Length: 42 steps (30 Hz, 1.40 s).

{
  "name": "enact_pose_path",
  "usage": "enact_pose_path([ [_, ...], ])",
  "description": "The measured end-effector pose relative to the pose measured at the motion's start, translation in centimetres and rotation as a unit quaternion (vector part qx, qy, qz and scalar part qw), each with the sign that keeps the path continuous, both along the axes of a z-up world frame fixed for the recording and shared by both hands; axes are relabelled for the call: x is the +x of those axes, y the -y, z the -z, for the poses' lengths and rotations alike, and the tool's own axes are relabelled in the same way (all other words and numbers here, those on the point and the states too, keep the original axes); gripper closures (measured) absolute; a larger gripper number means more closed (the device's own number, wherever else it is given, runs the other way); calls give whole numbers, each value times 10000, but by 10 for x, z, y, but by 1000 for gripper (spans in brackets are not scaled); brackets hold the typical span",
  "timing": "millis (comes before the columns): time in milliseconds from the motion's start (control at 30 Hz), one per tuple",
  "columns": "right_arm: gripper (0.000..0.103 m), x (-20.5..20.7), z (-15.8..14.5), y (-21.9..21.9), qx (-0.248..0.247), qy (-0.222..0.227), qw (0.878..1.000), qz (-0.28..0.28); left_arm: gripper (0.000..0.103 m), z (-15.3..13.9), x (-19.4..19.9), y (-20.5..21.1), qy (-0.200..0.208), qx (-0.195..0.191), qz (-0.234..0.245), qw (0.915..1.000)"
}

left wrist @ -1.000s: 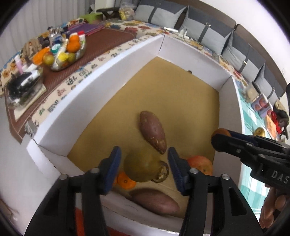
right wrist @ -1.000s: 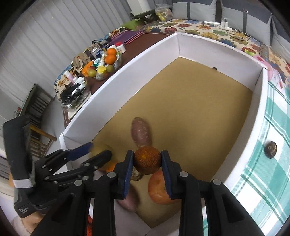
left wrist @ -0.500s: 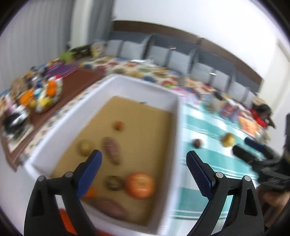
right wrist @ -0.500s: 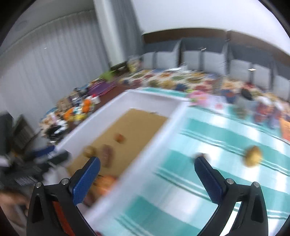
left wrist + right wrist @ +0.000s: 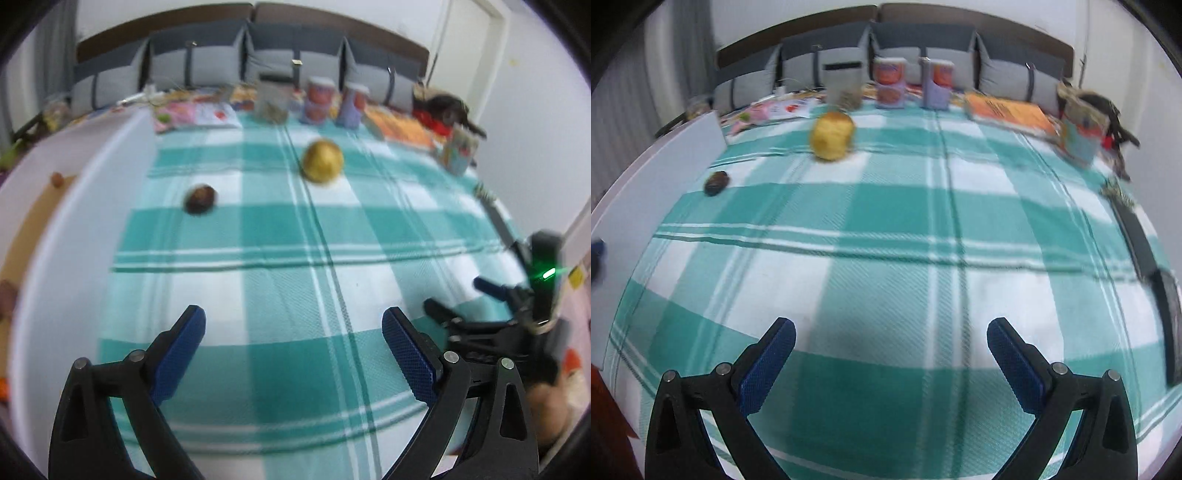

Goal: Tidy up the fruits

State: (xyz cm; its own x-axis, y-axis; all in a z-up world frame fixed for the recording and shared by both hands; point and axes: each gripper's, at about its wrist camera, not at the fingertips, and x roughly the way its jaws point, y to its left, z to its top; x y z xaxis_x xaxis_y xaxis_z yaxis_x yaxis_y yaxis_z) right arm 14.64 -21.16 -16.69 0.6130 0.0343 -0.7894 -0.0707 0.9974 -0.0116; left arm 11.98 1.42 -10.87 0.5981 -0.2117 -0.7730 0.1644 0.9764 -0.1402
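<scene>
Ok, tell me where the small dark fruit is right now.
The small dark fruit lies on the checked cloth beside the white box wall, left of and nearer than the yellow fruit; both wrist views show it.

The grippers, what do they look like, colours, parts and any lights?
Both the left gripper and the right gripper have black, open-framed plastic fingers with silver rivets and textured blue pads. In the left wrist view, the right gripper's black body carries a glowing green light.
</scene>
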Motion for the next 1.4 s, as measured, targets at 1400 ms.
enact_pose_path([
  [1400, 0, 24, 24, 0, -152, -132, 9998, -12, 28, 60, 173, -63, -318, 326, -1235, 9913],
])
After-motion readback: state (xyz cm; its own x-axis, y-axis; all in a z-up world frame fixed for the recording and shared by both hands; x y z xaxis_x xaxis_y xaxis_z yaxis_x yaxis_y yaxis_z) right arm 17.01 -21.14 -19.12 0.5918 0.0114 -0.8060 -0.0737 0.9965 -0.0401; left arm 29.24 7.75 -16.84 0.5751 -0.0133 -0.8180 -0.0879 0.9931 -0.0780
